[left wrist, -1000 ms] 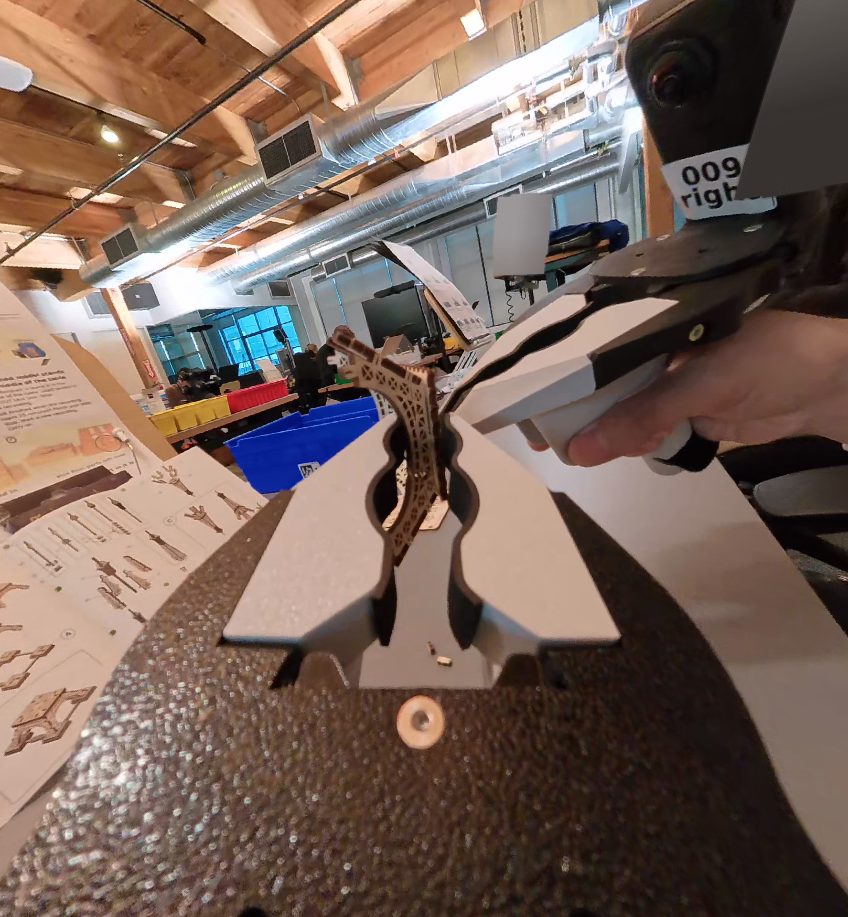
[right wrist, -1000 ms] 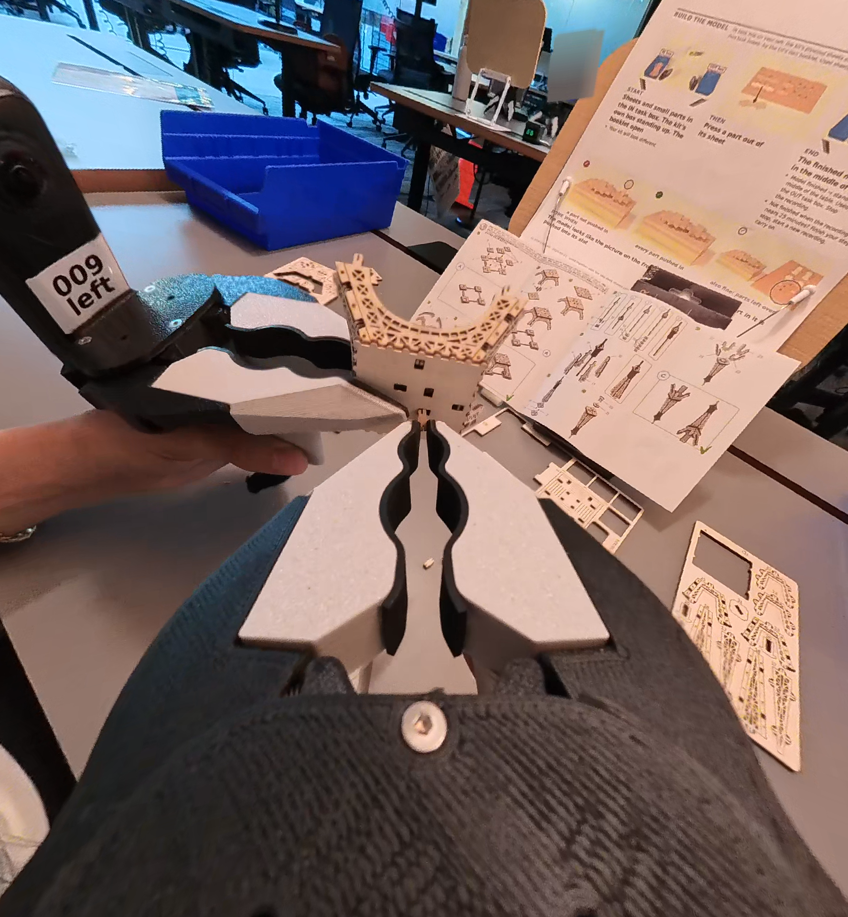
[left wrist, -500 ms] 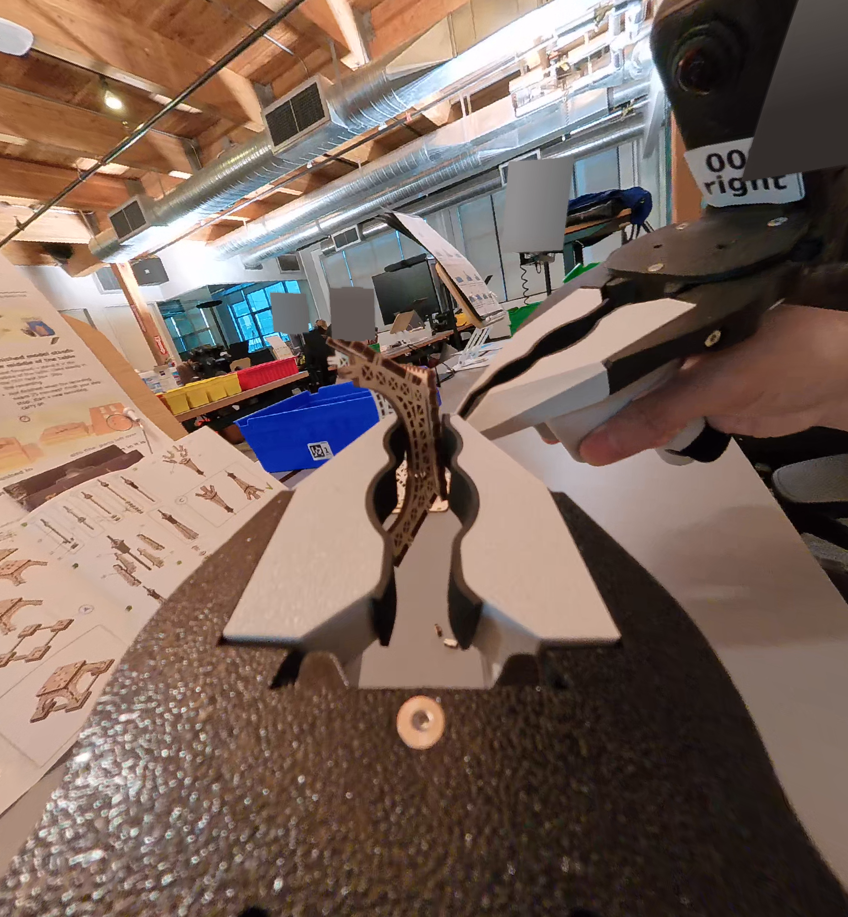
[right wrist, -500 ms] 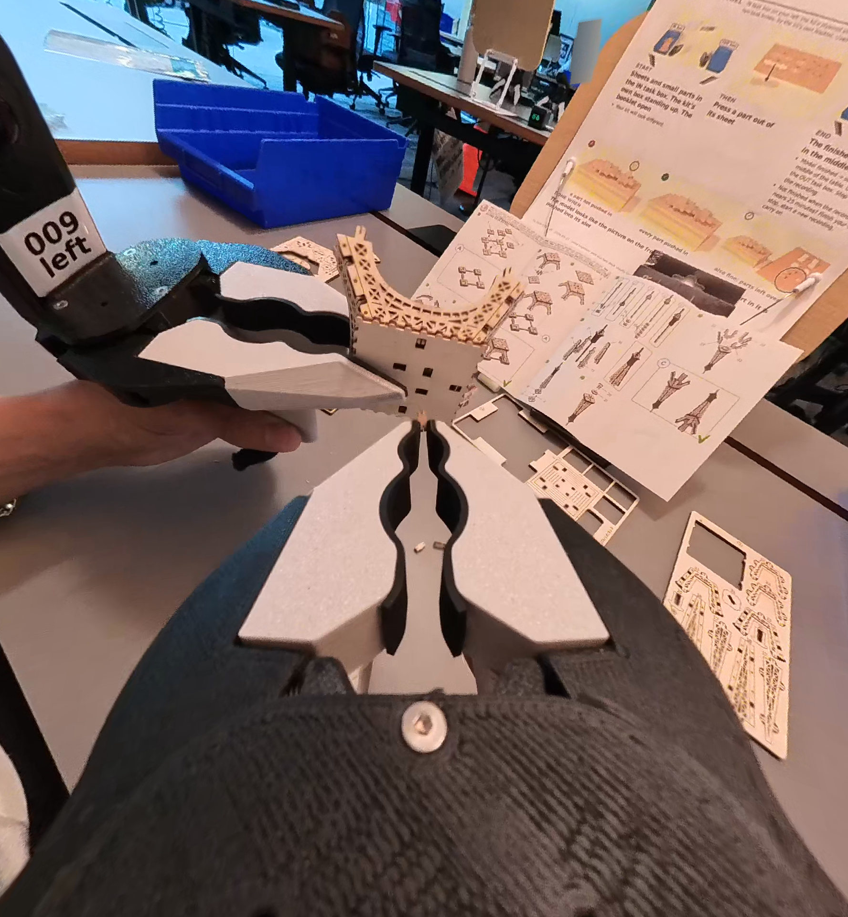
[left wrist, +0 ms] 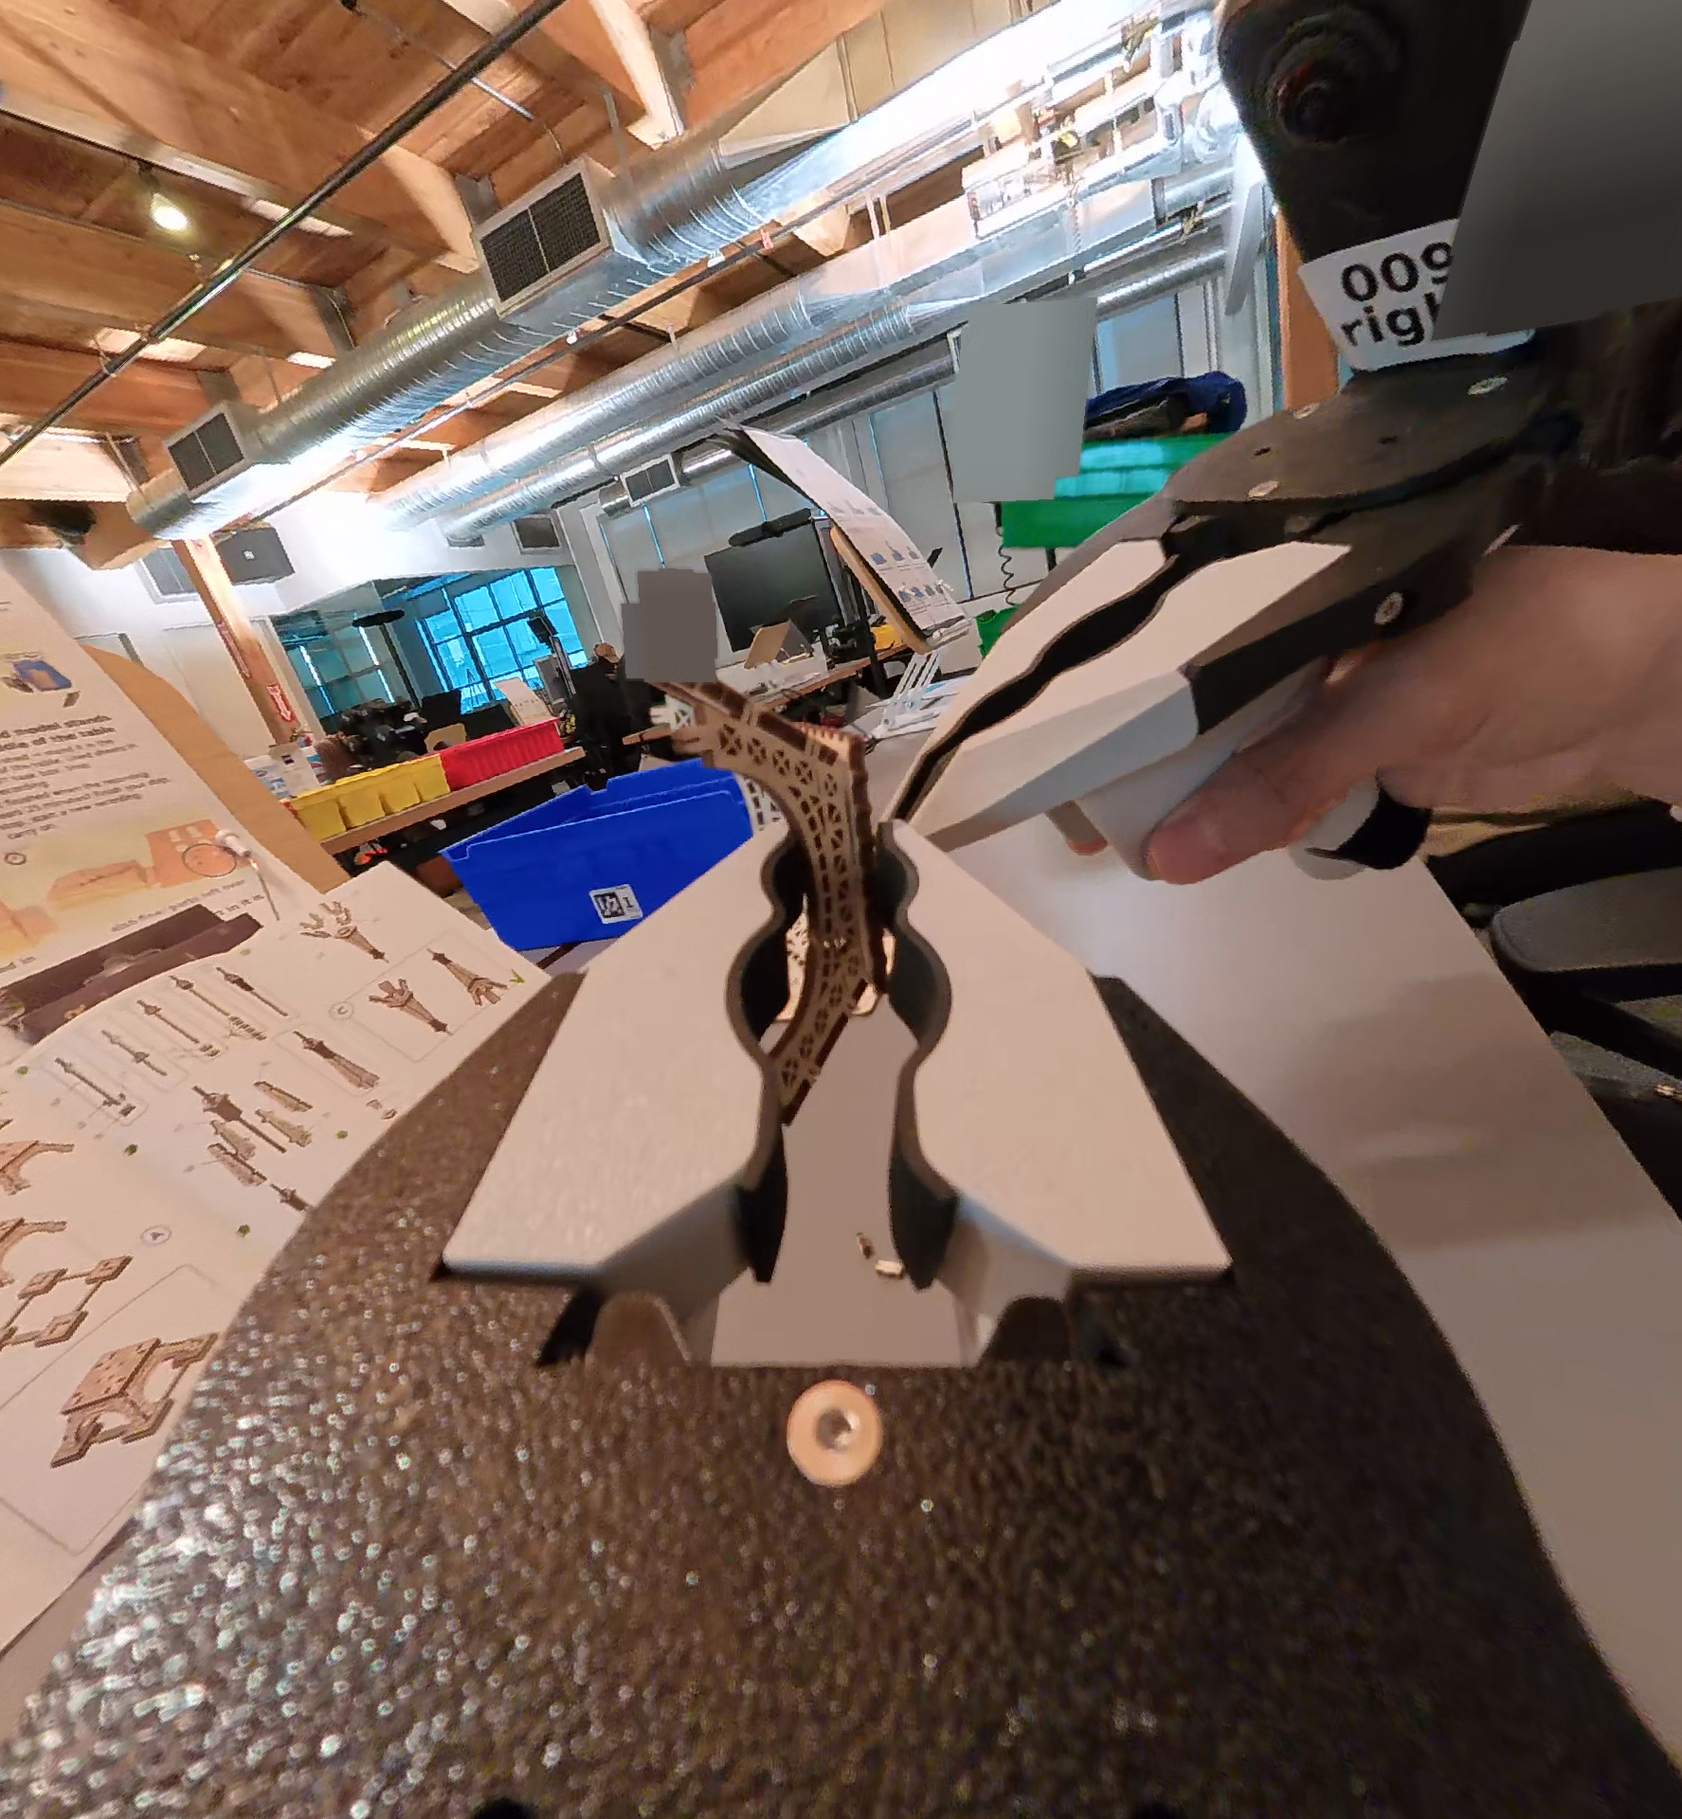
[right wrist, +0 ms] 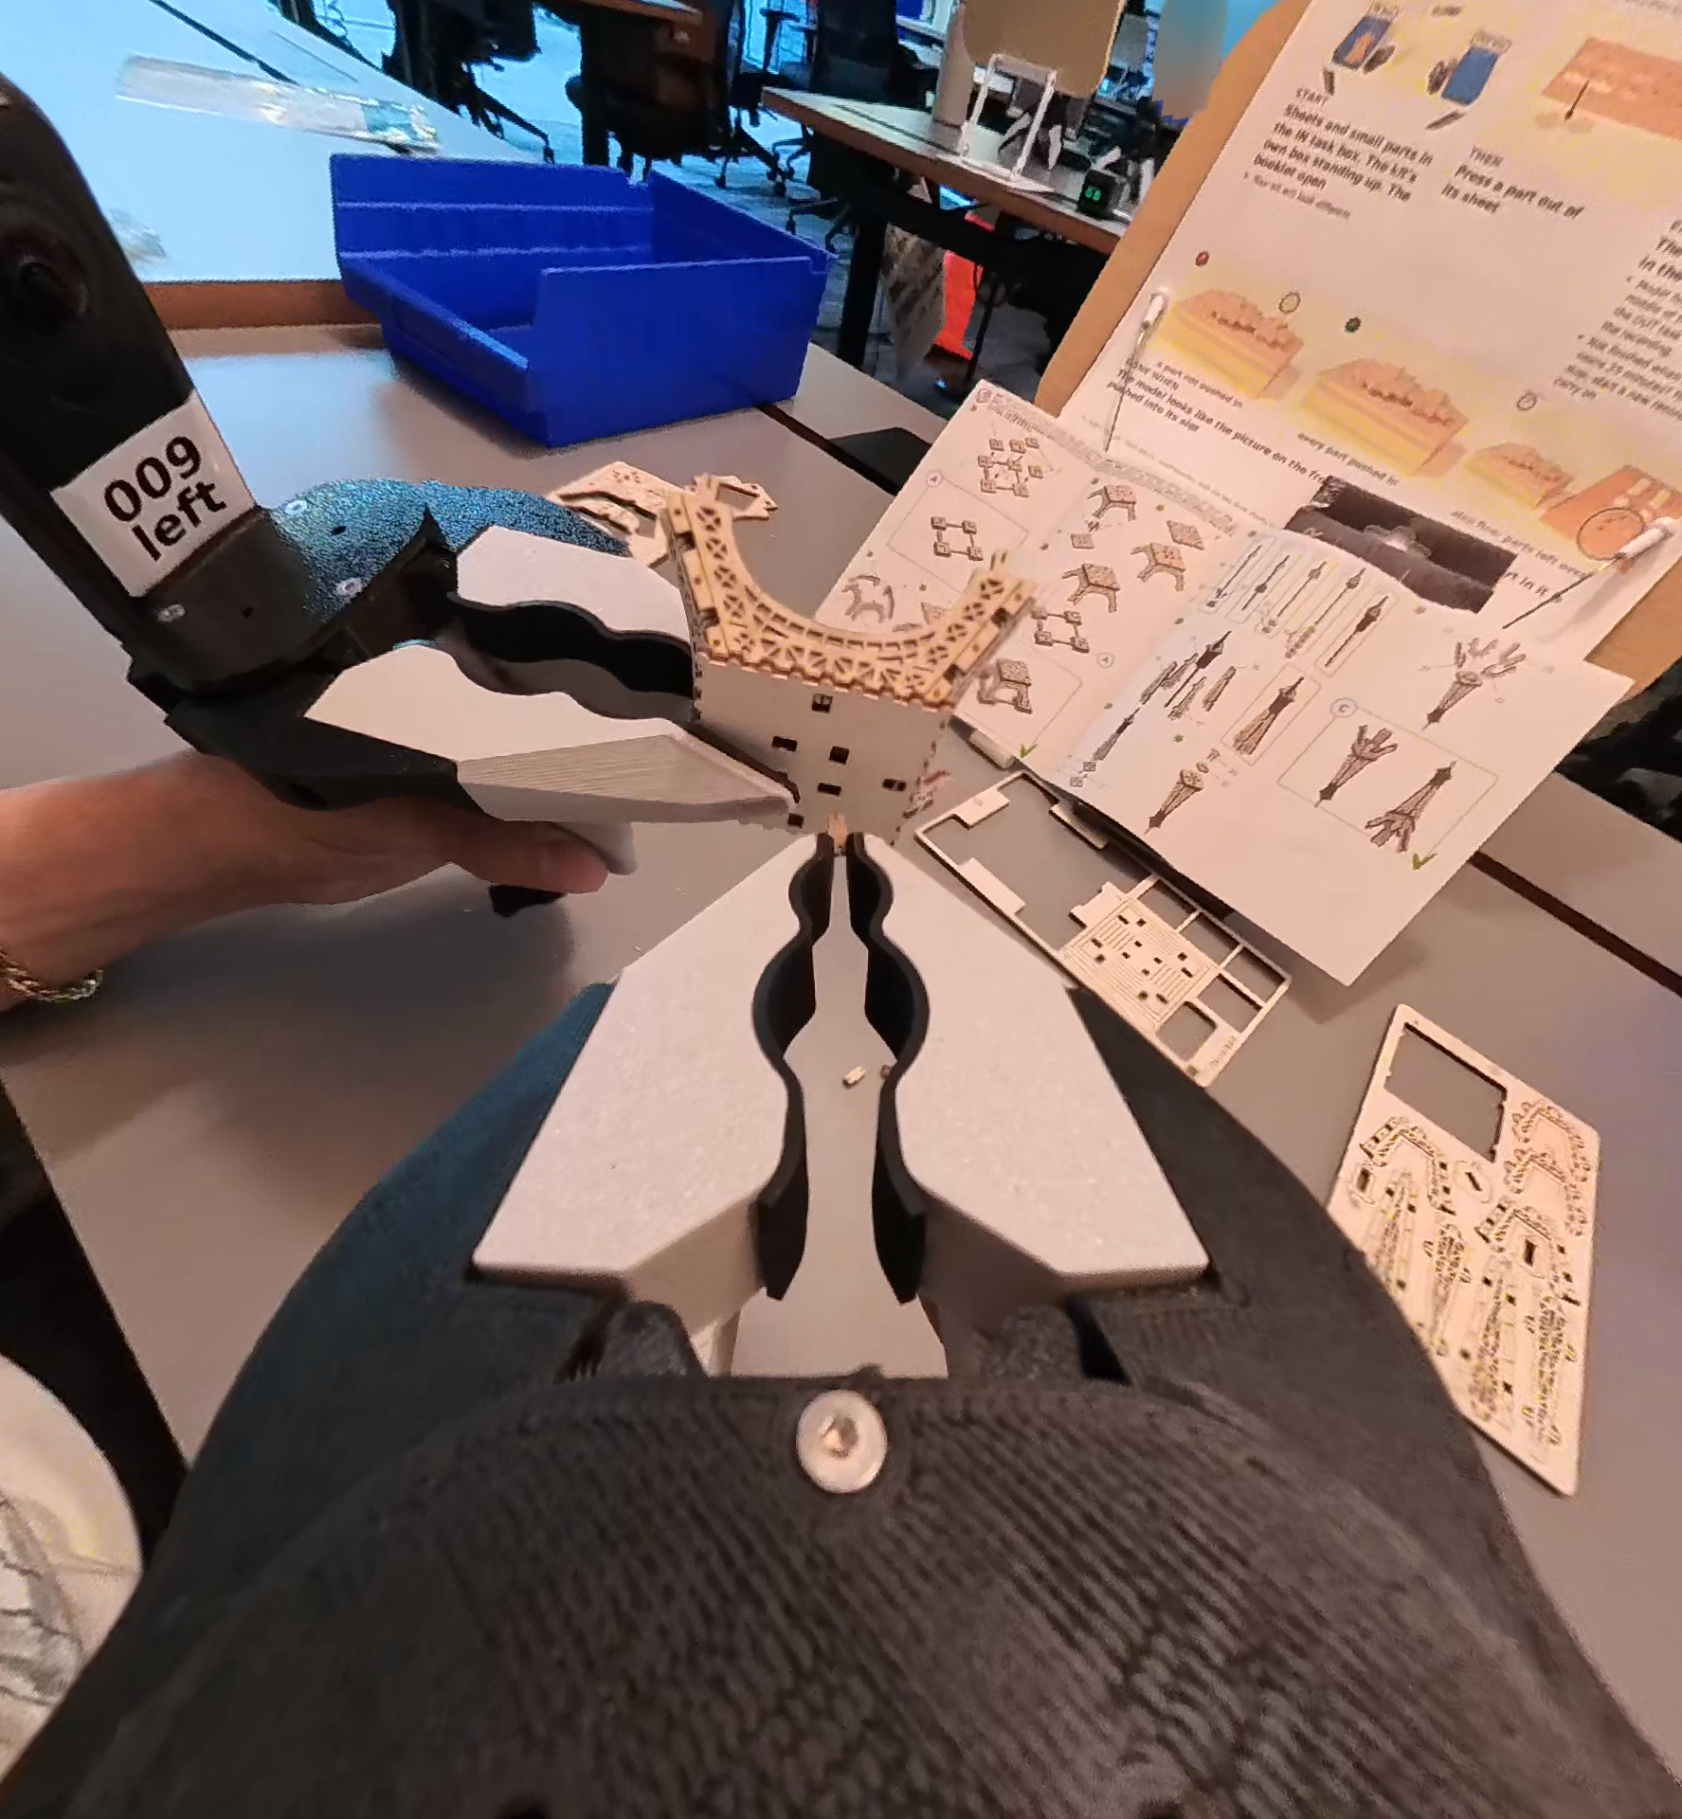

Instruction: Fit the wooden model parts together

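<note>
My left gripper (left wrist: 842, 856) is shut on the wooden model (left wrist: 822, 886), gripping a lattice arch leg that stands up between the fingers. In the right wrist view the left gripper (right wrist: 714, 714) comes in from the left and holds the model (right wrist: 817, 728) in the air: a pale square plate with small slots and a curved lattice arch on top. My right gripper (right wrist: 837, 848) is shut on a tiny wooden part (right wrist: 835, 835) at its tips, which touch the plate's lower edge. The right gripper also shows in the left wrist view (left wrist: 905, 822), just right of the model.
A grey table (right wrist: 325, 1034) carries a blue bin (right wrist: 571, 295) at the back, an open instruction booklet (right wrist: 1211, 669), a propped instruction board (right wrist: 1457, 295), a punched-out sheet frame (right wrist: 1112, 935) and a sheet with parts (right wrist: 1477, 1230) on the right. Small wood chips lie between both grippers' fingers. The tips of both grippers are at nearly the same place.
The left gripper has tilted and turned the model a little, so the plate's corner points down at the right gripper's tips. Both grippers stay shut and close together.
</note>
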Demonstrator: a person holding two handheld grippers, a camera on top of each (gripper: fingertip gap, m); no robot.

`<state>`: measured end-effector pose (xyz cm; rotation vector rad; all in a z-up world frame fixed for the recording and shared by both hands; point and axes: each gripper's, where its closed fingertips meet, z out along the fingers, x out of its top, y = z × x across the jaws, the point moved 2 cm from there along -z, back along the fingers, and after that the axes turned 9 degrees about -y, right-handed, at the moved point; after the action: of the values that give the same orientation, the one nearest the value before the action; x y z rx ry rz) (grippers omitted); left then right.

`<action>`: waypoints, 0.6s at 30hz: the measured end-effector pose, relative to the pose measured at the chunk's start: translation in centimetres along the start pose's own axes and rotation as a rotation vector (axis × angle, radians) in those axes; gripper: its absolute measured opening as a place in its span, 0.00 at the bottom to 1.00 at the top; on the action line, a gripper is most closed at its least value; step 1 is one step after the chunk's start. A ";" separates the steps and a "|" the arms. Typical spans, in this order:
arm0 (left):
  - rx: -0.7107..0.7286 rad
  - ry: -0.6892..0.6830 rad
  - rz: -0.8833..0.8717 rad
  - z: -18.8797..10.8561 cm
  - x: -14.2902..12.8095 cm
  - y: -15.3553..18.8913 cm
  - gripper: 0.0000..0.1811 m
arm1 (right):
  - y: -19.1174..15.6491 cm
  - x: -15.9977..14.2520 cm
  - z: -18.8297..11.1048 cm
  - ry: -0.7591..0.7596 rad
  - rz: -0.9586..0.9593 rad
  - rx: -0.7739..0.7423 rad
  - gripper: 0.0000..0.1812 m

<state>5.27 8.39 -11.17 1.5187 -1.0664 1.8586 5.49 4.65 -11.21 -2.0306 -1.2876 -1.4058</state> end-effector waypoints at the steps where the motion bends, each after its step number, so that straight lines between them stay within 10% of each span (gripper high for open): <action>1: -0.005 0.008 -0.008 0.0 0.1 0.0 0.06 | 0.0 0.1 0.0 0.006 0.004 0.006 0.00; 18: 0.028 0.045 -0.063 0.5 0.5 0.2 0.06 | 0.3 0.6 -0.1 0.013 0.028 -0.042 0.00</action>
<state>5.30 7.79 -10.73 1.5018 -0.9652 1.8628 5.78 4.74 -10.58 -2.0548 -1.2297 -1.4434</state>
